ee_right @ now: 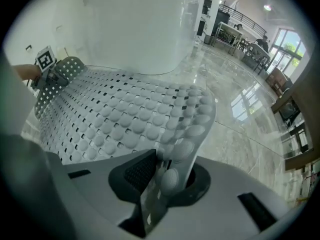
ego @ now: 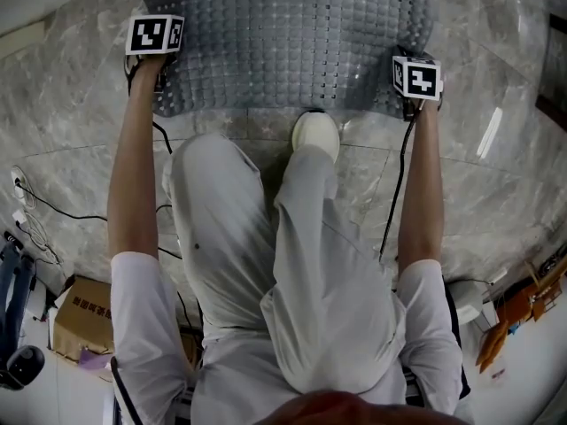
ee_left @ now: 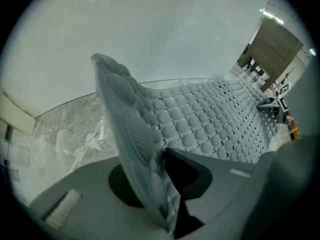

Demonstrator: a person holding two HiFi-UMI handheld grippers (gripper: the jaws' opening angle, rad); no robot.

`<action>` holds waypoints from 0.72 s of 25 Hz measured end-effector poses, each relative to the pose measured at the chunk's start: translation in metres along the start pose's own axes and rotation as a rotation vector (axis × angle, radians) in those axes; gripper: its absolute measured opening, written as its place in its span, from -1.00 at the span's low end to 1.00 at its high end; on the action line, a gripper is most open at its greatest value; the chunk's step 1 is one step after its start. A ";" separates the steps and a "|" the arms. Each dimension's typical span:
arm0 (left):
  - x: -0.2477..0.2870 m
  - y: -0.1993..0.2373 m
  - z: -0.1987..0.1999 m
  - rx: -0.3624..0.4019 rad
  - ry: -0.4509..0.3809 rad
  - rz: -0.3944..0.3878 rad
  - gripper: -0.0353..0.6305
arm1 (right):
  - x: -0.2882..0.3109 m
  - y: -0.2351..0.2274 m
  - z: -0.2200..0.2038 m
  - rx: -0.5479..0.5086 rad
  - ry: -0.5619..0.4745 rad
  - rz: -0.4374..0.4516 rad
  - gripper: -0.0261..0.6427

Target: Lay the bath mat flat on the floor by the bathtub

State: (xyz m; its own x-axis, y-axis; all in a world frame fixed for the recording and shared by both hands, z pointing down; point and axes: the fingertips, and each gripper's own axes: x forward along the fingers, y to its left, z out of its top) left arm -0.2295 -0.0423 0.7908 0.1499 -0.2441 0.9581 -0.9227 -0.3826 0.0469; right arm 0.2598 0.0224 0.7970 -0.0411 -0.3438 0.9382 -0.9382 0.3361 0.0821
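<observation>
The grey, bubble-textured bath mat [ego: 283, 34] lies spread on the marble floor [ego: 71, 140] in front of the white bathtub [ee_left: 150, 34]. My left gripper [ego: 158, 56] is at the mat's near left corner and my right gripper [ego: 409, 91] at its near right corner. In the left gripper view the corner [ee_left: 135, 134] stands up, curled, between the jaws of the left gripper [ee_left: 167, 184], which is shut on it. In the right gripper view the right gripper [ee_right: 162, 176] is shut on the other corner [ee_right: 187, 134]. The rest of the mat [ee_right: 115, 119] sags towards the floor.
The person's white shoe [ego: 314, 135] rests at the mat's near edge. A cardboard box [ego: 80, 321] and cables [ego: 35, 211] lie on the floor behind at the left. Tables and chairs [ee_right: 240, 34] stand far off across the hall.
</observation>
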 end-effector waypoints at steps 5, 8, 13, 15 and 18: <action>0.005 0.008 -0.003 -0.009 -0.002 0.001 -0.51 | 0.003 -0.007 -0.004 0.117 -0.066 0.101 -0.65; 0.005 0.015 -0.003 -0.014 -0.001 0.005 -0.33 | 0.005 -0.014 -0.008 0.161 -0.080 0.128 -0.30; 0.007 0.026 -0.005 -0.060 -0.017 -0.004 -0.11 | 0.006 -0.018 -0.010 0.161 -0.097 0.104 -0.20; 0.007 0.028 -0.006 -0.064 -0.019 0.006 -0.03 | 0.005 -0.023 -0.013 0.187 -0.107 0.106 -0.08; 0.006 0.034 -0.007 -0.082 -0.026 0.001 0.10 | 0.003 -0.024 -0.015 0.189 -0.107 0.134 -0.03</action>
State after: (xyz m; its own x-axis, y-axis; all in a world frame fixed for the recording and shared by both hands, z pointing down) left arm -0.2622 -0.0506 0.8005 0.1571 -0.2677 0.9506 -0.9488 -0.3082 0.0700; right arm 0.2872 0.0262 0.8033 -0.1957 -0.4015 0.8947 -0.9692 0.2182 -0.1141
